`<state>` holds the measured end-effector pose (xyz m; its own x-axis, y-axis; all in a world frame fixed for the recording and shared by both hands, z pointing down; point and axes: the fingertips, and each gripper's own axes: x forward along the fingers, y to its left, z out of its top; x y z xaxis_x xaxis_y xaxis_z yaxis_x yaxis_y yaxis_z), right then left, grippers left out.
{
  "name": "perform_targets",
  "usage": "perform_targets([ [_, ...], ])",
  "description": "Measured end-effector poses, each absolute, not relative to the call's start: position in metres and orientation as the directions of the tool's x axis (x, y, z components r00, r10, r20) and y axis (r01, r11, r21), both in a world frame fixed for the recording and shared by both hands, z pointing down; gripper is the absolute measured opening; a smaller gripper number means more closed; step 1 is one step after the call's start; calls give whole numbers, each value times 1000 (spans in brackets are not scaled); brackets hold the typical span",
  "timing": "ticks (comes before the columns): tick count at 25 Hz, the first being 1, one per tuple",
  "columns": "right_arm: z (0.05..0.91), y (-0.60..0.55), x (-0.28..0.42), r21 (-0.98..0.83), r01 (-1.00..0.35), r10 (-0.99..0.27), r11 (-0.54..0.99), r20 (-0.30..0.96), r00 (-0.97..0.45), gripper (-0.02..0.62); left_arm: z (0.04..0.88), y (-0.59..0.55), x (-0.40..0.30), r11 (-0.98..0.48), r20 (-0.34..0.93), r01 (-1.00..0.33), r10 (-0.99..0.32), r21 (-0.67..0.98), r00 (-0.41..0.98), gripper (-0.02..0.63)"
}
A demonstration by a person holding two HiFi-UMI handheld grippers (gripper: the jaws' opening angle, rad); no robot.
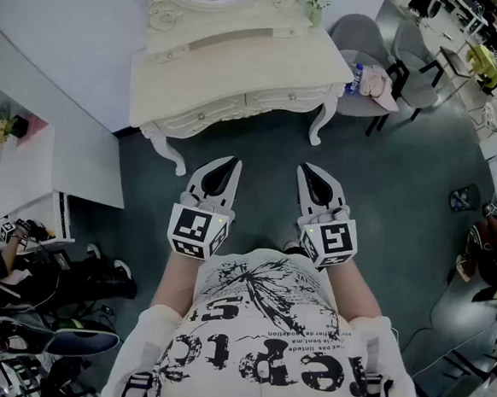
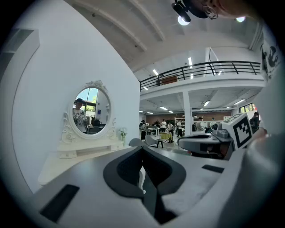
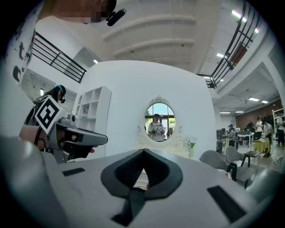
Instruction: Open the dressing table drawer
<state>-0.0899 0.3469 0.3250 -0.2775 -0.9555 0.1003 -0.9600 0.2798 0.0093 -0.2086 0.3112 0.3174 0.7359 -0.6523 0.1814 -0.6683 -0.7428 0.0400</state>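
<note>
**Starting posture, seen from the head view.** The left gripper and right gripper were both empty, jaws together, and were held side by side near the person's torso. The dressing table stood well apart at the far side, its drawer shut. Likely hazard: jaws left closed on approach would slide off the drawer front or push the table rather than catch the pull.
</note>
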Motion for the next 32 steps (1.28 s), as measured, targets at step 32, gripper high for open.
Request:
perform_targets([
  [32,371,254,-12,-64,-942,-932,328,139,-334,17,364,234,-151,-653,233,-754,-724,71,649,18],
])
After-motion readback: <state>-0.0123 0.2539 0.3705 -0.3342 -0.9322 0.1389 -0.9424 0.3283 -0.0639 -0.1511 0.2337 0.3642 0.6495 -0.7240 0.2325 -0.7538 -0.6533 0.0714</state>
